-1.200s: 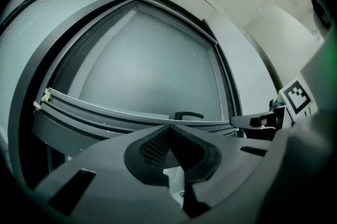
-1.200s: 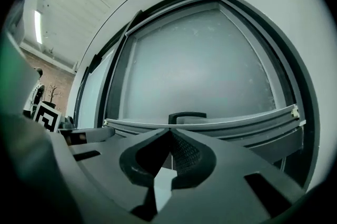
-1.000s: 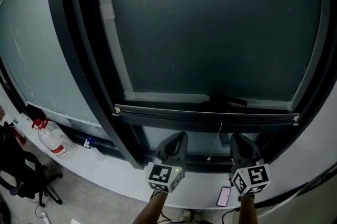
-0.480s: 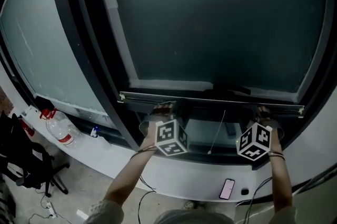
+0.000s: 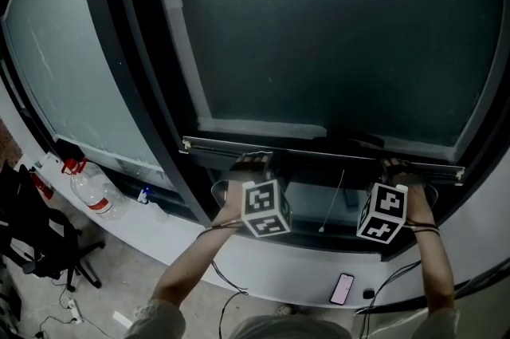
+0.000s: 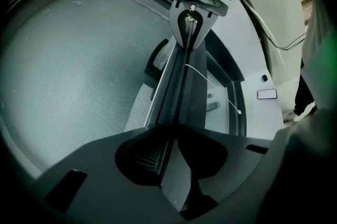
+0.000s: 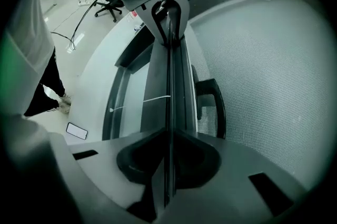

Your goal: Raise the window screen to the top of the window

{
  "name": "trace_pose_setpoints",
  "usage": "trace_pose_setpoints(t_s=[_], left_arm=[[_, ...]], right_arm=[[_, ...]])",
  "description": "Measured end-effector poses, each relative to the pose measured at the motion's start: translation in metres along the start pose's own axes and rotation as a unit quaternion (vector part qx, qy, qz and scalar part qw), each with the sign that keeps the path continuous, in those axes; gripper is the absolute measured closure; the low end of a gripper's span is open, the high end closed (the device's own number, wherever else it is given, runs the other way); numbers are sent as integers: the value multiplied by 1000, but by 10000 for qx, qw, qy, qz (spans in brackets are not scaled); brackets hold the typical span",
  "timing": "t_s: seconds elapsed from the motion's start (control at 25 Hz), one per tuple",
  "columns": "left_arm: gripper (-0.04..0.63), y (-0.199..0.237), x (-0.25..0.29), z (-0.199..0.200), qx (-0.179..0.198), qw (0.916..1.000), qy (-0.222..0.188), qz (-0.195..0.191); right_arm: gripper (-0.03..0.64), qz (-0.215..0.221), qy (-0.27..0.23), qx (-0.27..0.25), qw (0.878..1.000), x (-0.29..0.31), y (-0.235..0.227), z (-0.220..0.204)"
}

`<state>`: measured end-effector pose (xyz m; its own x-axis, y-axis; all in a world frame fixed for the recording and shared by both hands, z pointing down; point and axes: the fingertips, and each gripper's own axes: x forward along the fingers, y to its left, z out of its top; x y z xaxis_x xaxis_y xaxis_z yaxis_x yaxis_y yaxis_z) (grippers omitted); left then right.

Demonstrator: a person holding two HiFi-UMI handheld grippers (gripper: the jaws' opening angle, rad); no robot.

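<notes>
The window screen [image 5: 335, 34] hangs low in the window frame [image 5: 119, 50], its bottom rail [image 5: 319, 154] close to the frame's lower edge and far from the top, so we judge nearly the whole lift is yet to come. Our left tongs [image 6: 171, 133] are closed tight on the thin lip of that rail, toward its left end. Our right tongs [image 7: 169, 133] are closed on the same lip toward the right end. The black handle [image 7: 219, 109] and the thin pull cord [image 5: 333, 202] lie between the two.

We expect the rail to be stiff and light, a sound place to hold. The mesh [image 7: 263, 59] above it looks soft and easily dented, so we would keep off it. The lip is narrow and smooth and may slip from a slack pinch. With a grip near each end, we would raise both sides level, since a tilted rail could bind in the side tracks.
</notes>
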<state>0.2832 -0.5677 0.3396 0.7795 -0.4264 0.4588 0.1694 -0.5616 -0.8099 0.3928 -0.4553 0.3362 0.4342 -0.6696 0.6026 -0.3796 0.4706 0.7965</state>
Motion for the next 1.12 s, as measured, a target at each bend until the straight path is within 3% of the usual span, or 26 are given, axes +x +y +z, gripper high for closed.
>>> trace_pose_setpoints(t_s=[0.12,0.24,0.4,0.6,0.76,0.92,1.04,1.12], left_arm=[[528,3,-1,1,147,9999,-83,-31],[538,0,1,2,431,9985,-16,-330],[565,-3,6,5,1388,9865,626,-608],[568,-7,10,4,1438,9718,1621,-933],[569,-8,13,0,1658,9581,1937,-1301],[575,-11,10,0,1174,9567,1527,-2183],[578,-11,1,5,391,9472,816,-3075],[578,-13,0,15,105,9435,328,-3295]], right_arm=[[569,106,-24,30,9999,1,2,0],[569,353,-141,185,9991,0,0,0],[591,383,7,21,9993,0,-5,-1],[591,199,44,-13,9998,1,-1,0],[594,834,-110,67,9964,1,-3,4],[595,1399,-222,89,9899,-2,-1,7],[598,2038,-374,258,9780,-3,-2,7],[598,2294,-542,330,9713,-5,-5,12]])
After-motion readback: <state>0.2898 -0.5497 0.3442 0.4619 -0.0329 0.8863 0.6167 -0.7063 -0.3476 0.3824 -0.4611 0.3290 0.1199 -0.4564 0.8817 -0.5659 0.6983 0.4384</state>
